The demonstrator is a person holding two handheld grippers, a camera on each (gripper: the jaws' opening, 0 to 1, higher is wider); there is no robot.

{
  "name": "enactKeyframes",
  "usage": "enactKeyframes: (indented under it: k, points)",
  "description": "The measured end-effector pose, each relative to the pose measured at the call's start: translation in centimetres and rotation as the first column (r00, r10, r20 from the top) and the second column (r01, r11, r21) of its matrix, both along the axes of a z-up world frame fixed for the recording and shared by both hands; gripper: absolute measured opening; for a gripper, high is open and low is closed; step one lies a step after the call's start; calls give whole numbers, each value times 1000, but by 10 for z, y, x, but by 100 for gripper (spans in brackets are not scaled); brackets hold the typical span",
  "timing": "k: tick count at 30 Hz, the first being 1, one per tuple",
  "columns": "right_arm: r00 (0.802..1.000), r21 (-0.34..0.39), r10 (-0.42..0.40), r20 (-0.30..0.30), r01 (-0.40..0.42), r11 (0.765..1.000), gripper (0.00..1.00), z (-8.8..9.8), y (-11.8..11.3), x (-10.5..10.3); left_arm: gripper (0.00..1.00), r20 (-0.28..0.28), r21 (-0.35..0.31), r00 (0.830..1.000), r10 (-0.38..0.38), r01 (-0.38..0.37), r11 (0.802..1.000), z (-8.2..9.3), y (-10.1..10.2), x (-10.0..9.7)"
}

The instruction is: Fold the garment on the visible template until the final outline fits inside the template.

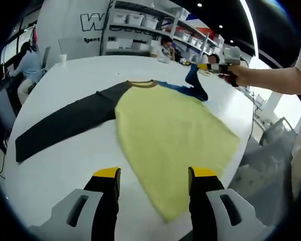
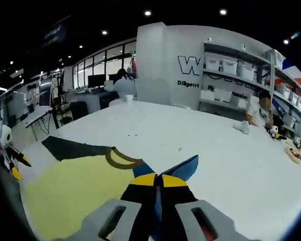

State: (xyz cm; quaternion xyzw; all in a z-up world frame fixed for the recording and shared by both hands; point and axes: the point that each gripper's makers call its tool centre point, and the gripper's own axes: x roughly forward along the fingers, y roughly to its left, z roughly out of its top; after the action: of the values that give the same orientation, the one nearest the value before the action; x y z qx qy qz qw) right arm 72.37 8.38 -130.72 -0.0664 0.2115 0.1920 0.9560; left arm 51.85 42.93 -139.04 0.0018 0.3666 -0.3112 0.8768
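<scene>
A long-sleeved shirt with a yellow body (image 1: 170,135) lies flat on the white table (image 1: 65,165). Its dark sleeve (image 1: 65,123) stretches out to the left. Its blue sleeve (image 1: 193,83) is pulled up off the table, and my right gripper (image 1: 218,66) holds the end of it. In the right gripper view the jaws (image 2: 158,182) are shut on the blue sleeve (image 2: 183,168), above the brown collar (image 2: 121,159), the yellow body (image 2: 75,196) and the dark sleeve (image 2: 72,148). My left gripper (image 1: 154,175) is open just above the shirt's near hem, with nothing in it.
A white cup (image 1: 62,58) stands at the table's far edge. People sit at desks behind it, and shelves with white bins (image 2: 226,65) line the back wall. Small items (image 2: 291,150) lie at the table's far right. The table's right edge (image 1: 248,125) is close to the shirt.
</scene>
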Motion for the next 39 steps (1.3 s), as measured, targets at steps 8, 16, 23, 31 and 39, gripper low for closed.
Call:
enactKeyframes:
  k: [8, 16, 23, 31, 39]
  points:
    - [997, 2, 78, 19, -78, 997, 0, 2, 60, 10, 62, 2, 0, 1000, -1, 1, 1000, 0, 4, 1]
    - [987, -31, 156, 29, -155, 987, 0, 3, 106, 16, 68, 20, -12, 1000, 3, -2, 1000, 3, 3, 7]
    - [965, -171, 258, 49, -246, 954, 0, 1, 141, 13, 76, 39, -12, 999, 1, -1, 1000, 6, 4, 7]
    - [939, -257, 343, 13, -329, 909, 0, -14, 178, 7, 76, 36, -8, 999, 9, -9, 1000, 6, 8, 3]
    - [919, -265, 393, -15, -383, 885, 0, -28, 206, 1, 75, 38, 5, 999, 24, -24, 1000, 7, 16, 2]
